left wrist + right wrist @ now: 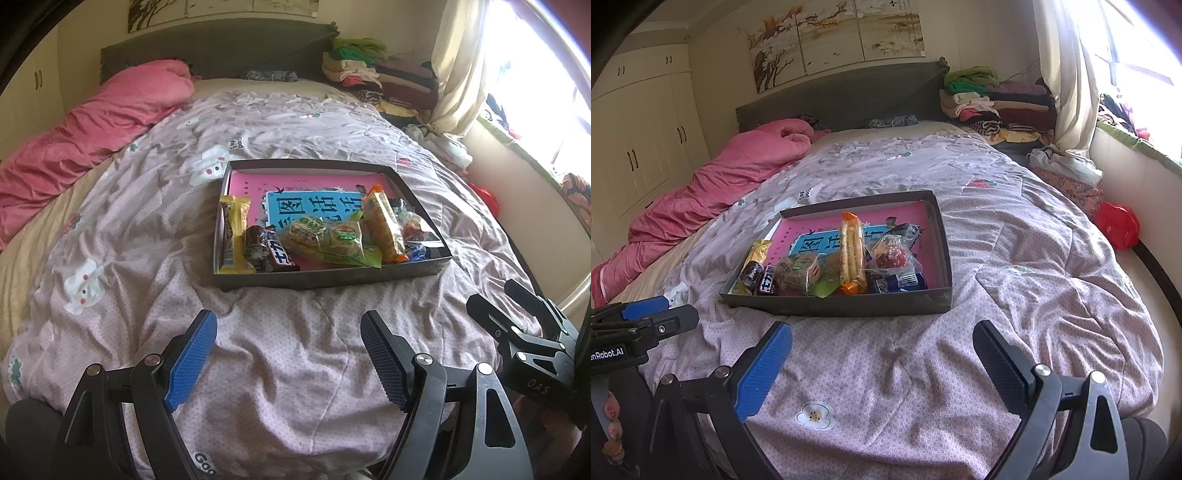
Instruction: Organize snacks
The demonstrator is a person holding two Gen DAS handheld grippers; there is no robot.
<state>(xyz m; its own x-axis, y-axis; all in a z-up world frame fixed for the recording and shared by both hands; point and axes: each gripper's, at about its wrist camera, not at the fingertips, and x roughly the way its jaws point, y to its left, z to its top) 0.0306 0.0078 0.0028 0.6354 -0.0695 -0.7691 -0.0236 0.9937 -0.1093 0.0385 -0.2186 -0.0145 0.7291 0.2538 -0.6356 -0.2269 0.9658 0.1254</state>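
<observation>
A shallow dark box (332,278) (849,304) sits on the bed and holds several snacks. In it are a yellow bar (234,232) (755,264), a dark chocolate bar (275,251) (766,282), green-labelled cakes (325,236) (799,273), an orange cracker pack (384,225) (851,254) and a red sweet (892,254). My left gripper (288,325) is open and empty, just in front of the box. My right gripper (882,332) is open and empty, also in front of it.
The box rests on a wrinkled pink patterned quilt (295,369) (1015,295). A pink duvet (85,140) (720,188) lies along the left. Folded clothes (376,74) (997,103) are stacked by the headboard. A red bag (1117,225) sits by the right wall.
</observation>
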